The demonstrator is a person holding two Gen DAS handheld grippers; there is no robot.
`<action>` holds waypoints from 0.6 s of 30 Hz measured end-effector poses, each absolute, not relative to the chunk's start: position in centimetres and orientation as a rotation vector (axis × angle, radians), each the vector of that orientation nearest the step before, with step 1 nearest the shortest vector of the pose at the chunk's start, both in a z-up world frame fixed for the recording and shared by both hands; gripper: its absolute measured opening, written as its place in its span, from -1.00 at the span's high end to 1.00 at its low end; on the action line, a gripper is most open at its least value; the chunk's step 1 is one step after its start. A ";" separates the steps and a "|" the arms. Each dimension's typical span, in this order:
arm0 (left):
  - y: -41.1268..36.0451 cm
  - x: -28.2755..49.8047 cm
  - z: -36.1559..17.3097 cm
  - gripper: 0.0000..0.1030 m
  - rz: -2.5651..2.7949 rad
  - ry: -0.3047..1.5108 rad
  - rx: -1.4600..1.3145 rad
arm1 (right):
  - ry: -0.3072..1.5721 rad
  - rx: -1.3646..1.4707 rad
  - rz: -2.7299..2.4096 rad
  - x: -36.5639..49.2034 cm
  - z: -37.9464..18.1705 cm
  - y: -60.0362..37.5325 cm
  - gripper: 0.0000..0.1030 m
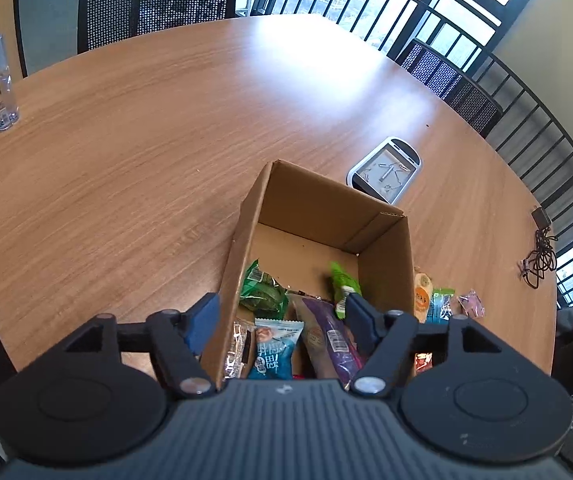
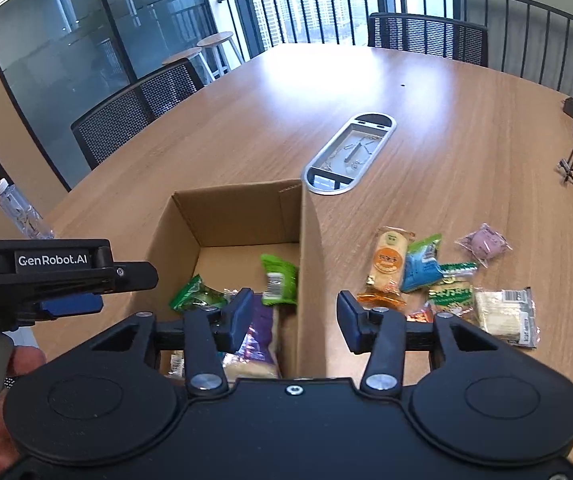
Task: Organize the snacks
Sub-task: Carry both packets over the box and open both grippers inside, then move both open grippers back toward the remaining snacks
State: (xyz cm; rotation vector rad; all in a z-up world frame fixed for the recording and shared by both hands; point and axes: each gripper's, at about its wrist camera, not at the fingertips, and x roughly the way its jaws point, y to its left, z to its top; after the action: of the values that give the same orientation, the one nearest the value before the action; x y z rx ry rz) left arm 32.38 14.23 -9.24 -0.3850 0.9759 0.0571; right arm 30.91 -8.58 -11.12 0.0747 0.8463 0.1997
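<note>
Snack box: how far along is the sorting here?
Partway. The cardboard box already holds several packets, including a dark green one and a purple one. A light green packet looks blurred inside the box, apparently dropping. The left gripper and right gripper are open and empty. Six or so snacks remain on the table.

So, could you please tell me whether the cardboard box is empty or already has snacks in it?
Partly filled: the cardboard box holds several packets, including a purple packet, with bare floor at its far end.

Plain brown box, purple packet
</note>
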 end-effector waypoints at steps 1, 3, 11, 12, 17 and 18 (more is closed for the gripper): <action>14.0 32.4 -9.2 -0.41 0.053 0.976 -0.383 | 0.846 0.078 0.195 30.7 -11.1 -8.9 0.09; 13.5 32.3 -9.2 -0.47 0.045 0.977 -0.377 | 0.844 0.083 0.183 30.4 -11.1 -9.4 0.03; 11.0 31.7 -8.9 -0.57 0.000 0.974 -0.338 | 0.834 0.109 0.128 28.8 -11.0 -12.0 -0.21; 10.6 31.6 -8.9 -0.57 -0.009 0.975 -0.333 | 0.834 0.112 0.121 28.7 -11.0 -12.4 -0.25; 8.6 31.2 -8.9 -0.58 -0.048 0.978 -0.307 | 0.832 0.130 0.083 27.8 -11.1 -14.2 -0.33; 8.2 31.1 -8.8 -0.58 -0.055 0.978 -0.303 | 0.830 0.132 0.077 27.6 -11.0 -14.6 -0.36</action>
State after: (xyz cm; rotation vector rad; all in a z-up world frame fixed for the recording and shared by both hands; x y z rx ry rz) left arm 31.10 8.22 -8.83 -0.3031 0.9775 -0.0549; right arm 27.60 -14.59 -11.03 0.1323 0.8305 0.0766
